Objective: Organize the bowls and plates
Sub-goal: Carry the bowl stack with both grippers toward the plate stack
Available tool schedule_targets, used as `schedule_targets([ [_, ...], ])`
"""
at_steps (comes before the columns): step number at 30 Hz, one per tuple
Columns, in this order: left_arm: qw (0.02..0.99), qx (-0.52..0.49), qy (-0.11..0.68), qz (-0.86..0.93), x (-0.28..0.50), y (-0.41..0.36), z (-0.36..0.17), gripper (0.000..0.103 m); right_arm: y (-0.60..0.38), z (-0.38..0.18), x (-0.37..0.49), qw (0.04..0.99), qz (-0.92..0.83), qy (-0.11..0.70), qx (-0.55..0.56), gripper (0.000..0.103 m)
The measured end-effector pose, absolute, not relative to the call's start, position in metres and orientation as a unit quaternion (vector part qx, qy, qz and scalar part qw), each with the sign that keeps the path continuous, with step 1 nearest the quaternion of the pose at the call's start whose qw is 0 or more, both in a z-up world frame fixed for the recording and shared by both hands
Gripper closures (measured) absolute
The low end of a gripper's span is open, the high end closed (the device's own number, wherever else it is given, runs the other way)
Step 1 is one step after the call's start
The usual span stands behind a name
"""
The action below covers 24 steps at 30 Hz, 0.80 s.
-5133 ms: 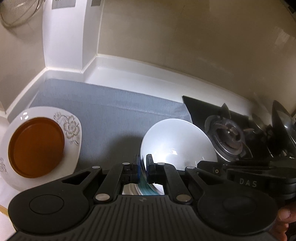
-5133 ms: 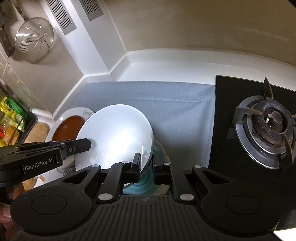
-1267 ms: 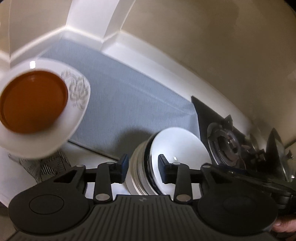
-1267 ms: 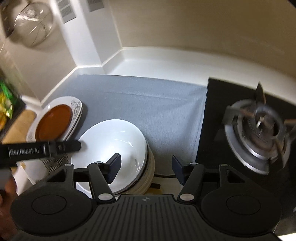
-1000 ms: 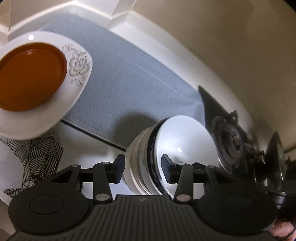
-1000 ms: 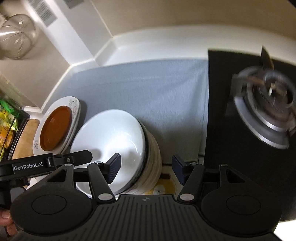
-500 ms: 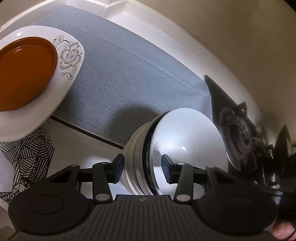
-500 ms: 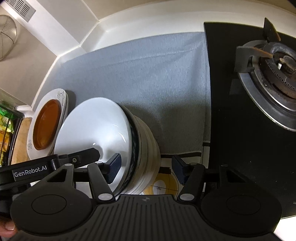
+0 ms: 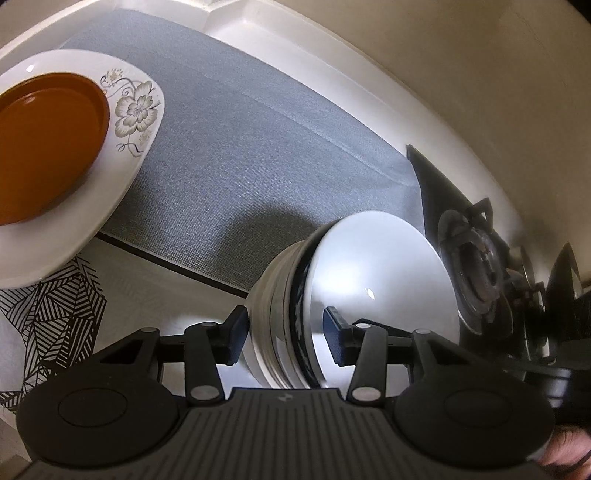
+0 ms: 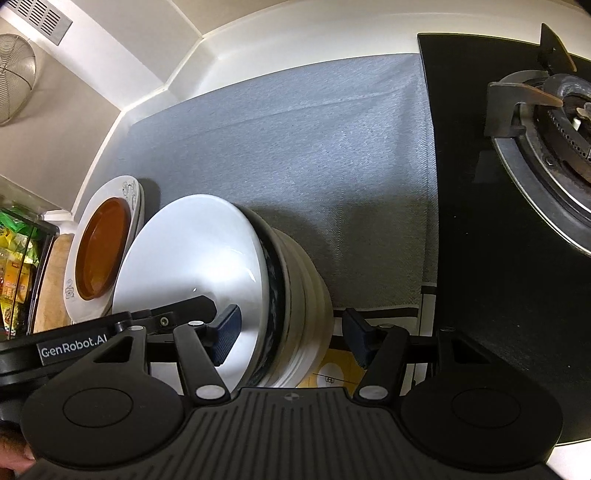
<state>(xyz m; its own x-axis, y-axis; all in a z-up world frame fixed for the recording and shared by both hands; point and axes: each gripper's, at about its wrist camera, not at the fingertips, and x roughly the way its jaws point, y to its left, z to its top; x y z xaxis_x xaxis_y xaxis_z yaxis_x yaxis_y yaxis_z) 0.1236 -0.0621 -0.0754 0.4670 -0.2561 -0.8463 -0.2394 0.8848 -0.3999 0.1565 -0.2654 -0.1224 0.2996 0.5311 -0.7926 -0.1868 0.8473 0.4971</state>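
A stack of nested bowls (image 9: 280,317) with a plain white bowl (image 9: 380,273) on top sits near the counter's front edge; it also shows in the right wrist view (image 10: 295,306), white bowl (image 10: 192,258) uppermost. My left gripper (image 9: 282,334) is open, its jaws straddling the stack's rim without gripping. My right gripper (image 10: 291,338) is open, jaws on either side of the stack's other edge. A brown plate (image 9: 40,144) lies on a white floral plate (image 9: 133,110) at the left, also in the right wrist view (image 10: 101,247).
A grey mat (image 9: 236,147) covers the counter behind the stack. A black gas hob with a burner (image 10: 554,125) is at the right. White walls (image 10: 258,33) bound the back. A black-and-white patterned cloth (image 9: 44,310) lies at the front left.
Five seconds ago both grippers were shut on the white bowl's rim and held it above the stack. The bowl now rests on the stack, both grippers are open and have dropped lower around it.
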Motion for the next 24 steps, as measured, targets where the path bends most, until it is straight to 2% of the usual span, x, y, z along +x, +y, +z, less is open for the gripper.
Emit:
schedule_targets([
  [2, 0.826, -0.232, 0.514, -0.006, 0.122, -0.063, -0.074, 0.057, -0.264, -0.122, 0.157, 0.789, 0.238, 0.544, 0.157, 0.047],
  [7, 0.835, -0.218, 0.505, -0.009, 0.118, -0.064, -0.071, 0.064, -0.263, -0.117, 0.151, 0.807, 0.241, 0.523, 0.133, 0.051],
  [9, 0.834, -0.225, 0.503, -0.010, 0.118, -0.061, -0.073, 0.065, -0.265, -0.116, 0.149, 0.814, 0.238, 0.513, 0.136, 0.059],
  [12, 0.836, -0.222, 0.501, -0.017, 0.119, -0.061, -0.072, 0.065, -0.271, -0.117, 0.148, 0.816, 0.232, 0.505, 0.157, 0.065],
  [24, 0.860, -0.196, 0.466, -0.067, 0.128, -0.039, -0.040, 0.065, -0.260, -0.086, 0.134, 0.849, 0.190, 0.462, 0.172, 0.065],
])
